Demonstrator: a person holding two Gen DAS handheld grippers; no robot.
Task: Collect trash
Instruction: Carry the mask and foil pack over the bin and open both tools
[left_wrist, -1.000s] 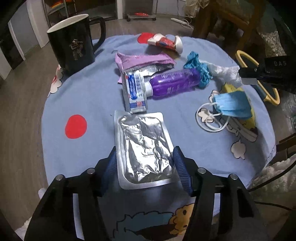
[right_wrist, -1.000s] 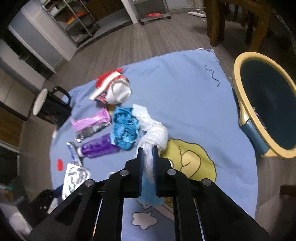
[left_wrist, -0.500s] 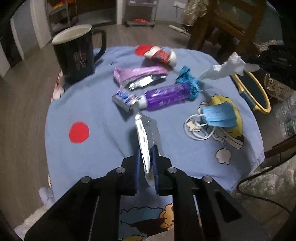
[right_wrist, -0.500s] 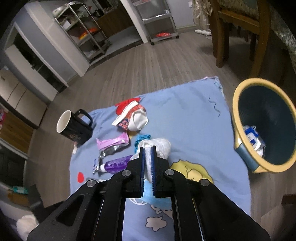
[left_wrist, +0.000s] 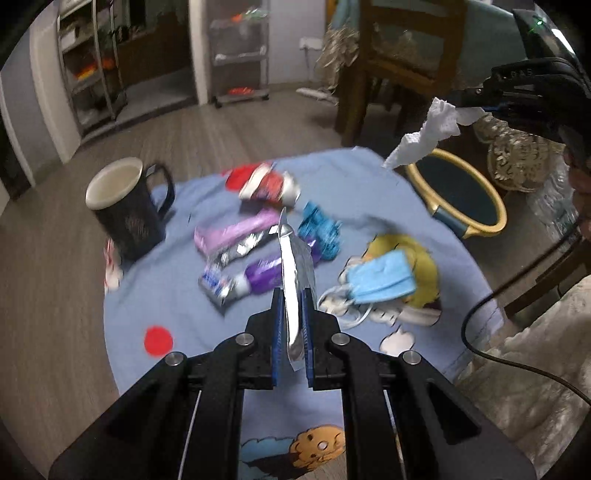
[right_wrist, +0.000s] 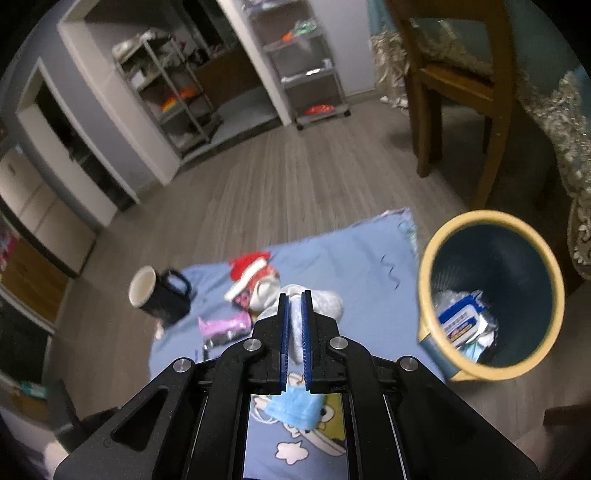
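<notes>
My left gripper is shut on a silver foil blister pack, which stands on edge above the blue cloth. In the right wrist view my right gripper is shut on a white crumpled tissue; the left wrist view shows that tissue hanging in the air near the bin. On the cloth lie a blue face mask, a purple tube, a purple wrapper, a blue crumpled scrap and a red and white packet.
A black mug stands at the cloth's left edge. The yellow-rimmed bin sits on the floor right of the cloth and holds a blue and white packet. A wooden chair stands behind it. A cable hangs at the right.
My left gripper closed on the foil pack and lifted it off the cloth on edge. My right gripper rose with the tissue, which has left the cloth.
</notes>
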